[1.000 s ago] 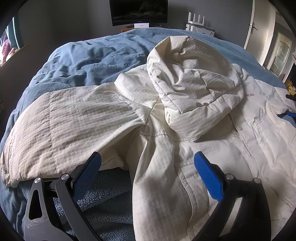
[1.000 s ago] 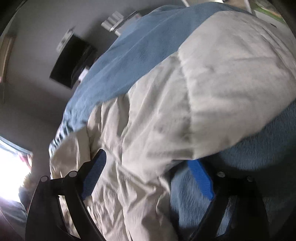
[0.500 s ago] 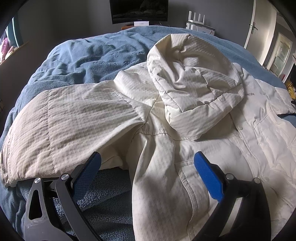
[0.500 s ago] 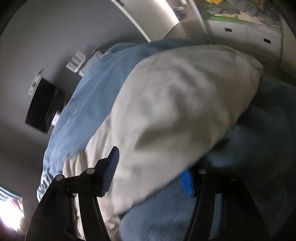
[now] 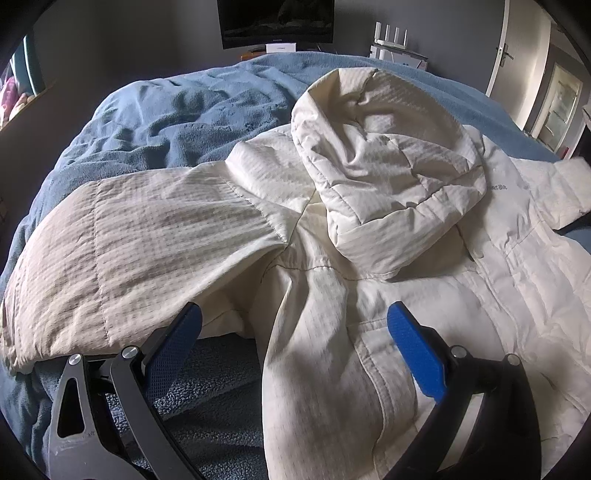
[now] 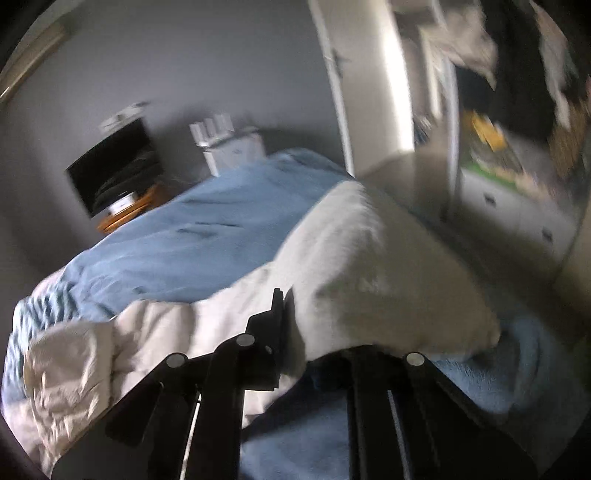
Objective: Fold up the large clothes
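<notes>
Right gripper (image 6: 284, 314), seen from its own wrist camera, has its jaws closing, nearly together, on the edge of a sleeve (image 6: 369, 280) of the cream padded jacket (image 5: 369, 258); the cloth passes between the pads and drapes away on both sides, so it reads as a pinch on fabric, though blur hides the exact contact. That sleeve stands up off the blue blanket (image 6: 207, 236) in a hump beyond the fingers, its far end hanging toward the bed's edge.

Left gripper (image 5: 295, 336) hangs with its blue pads (image 5: 417, 354) wide apart and nothing between them, poised above the jacket's side just below the other sleeve (image 5: 129, 251). Beyond it the jacket lies front-up across the bed, the hood (image 5: 384, 170) flopped forward over the chest and that sleeve spread outward.

Judging by the quilting and the way it holds loose folds, the jacket should be light but bulky, soft and springy, with a smooth shell that may slip out of a shallow pinch. A deep bite at a seam, cuff or hem would likely hold better than one on puffed filling. Trapped air may make folded parts spring back, so each fold probably wants pressing flat. A television (image 5: 277, 18) stands against the far wall.
</notes>
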